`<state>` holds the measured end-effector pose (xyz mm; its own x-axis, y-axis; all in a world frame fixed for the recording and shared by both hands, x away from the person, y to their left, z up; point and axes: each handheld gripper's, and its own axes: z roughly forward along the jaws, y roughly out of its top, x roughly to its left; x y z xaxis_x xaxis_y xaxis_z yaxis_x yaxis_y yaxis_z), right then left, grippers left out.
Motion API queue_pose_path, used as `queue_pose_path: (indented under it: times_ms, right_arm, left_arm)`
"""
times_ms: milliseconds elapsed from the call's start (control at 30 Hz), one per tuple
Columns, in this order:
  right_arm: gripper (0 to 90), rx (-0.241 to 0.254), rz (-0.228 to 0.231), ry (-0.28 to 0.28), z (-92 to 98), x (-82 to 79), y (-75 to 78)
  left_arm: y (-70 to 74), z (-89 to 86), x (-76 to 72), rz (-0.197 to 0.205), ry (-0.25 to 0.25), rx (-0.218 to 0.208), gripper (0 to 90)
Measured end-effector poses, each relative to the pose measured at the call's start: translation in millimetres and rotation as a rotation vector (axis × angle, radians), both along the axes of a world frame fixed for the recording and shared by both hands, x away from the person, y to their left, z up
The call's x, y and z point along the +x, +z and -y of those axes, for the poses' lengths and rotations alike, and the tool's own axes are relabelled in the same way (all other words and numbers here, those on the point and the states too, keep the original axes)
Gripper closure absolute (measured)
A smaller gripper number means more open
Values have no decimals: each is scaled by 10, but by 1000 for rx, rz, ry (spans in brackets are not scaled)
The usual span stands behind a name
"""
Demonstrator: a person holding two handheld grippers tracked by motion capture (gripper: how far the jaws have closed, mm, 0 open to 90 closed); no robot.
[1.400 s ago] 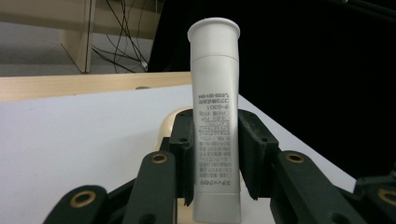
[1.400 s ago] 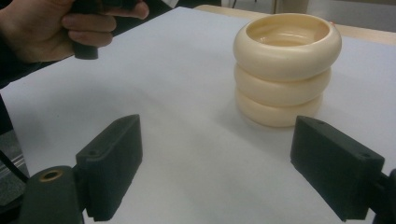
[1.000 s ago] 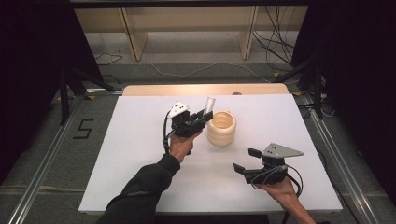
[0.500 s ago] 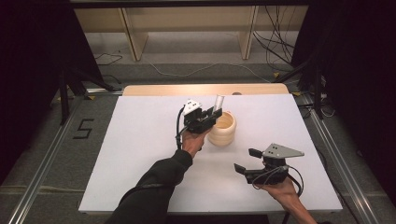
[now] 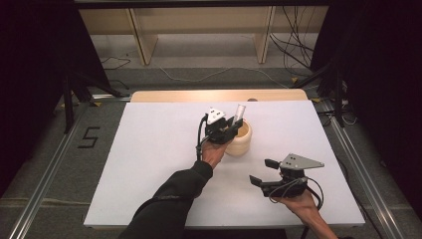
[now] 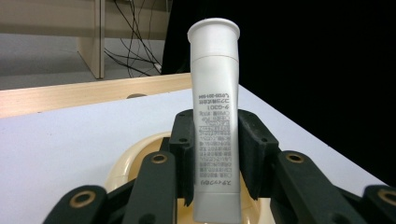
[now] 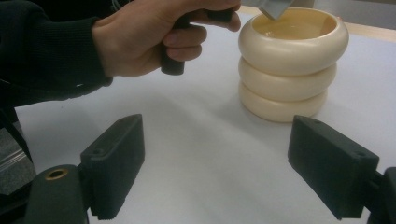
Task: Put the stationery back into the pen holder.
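Since a second ago my left gripper (image 5: 233, 127) has carried the white tube (image 6: 215, 126) rightward across the table (image 5: 149, 164), from beside the cream pot (image 5: 239, 142) to right over its mouth; my right gripper (image 5: 263, 172) has stayed where it was, near the front right of the table.

In the left gripper view my jaws are closed on the tube's middle, cap end up and crimped end down, with the pot's rim just below. In the right gripper view that bottom end sits at or just inside the pot's opening. My right jaws stand wide open and hold nothing, aimed at the pot with bare table between.

As I judge it, I am about to stand the tube in the pot. The risks:
- The tube leans a little in my grip, so its flat end may catch the rim instead of sliding in.
- Pushing down on that rim could tip or shove the pot, which looks light and stands unheld.
- If I let go too high, the tube may topple out.
- The soft tube could also twist under my squeeze.
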<state>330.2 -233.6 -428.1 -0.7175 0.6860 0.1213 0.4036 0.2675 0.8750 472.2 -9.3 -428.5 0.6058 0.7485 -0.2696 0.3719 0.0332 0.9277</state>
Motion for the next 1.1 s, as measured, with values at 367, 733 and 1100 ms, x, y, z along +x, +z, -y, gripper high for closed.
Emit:
queue_pose_path:
  times_ms: [367, 733, 1100]
  right_arm:
    - [198, 4, 1, 2, 5, -7, 5]
    - [202, 6, 3, 5, 12, -7, 7]
    - [204, 8, -1, 9, 12, -8, 7]
  left_arm:
    - [-73, 40, 17, -27, 29, 23, 689]
    - [-90, 44, 19, -54, 43, 35, 687]
    - [-60, 43, -2, -60, 47, 58, 458]
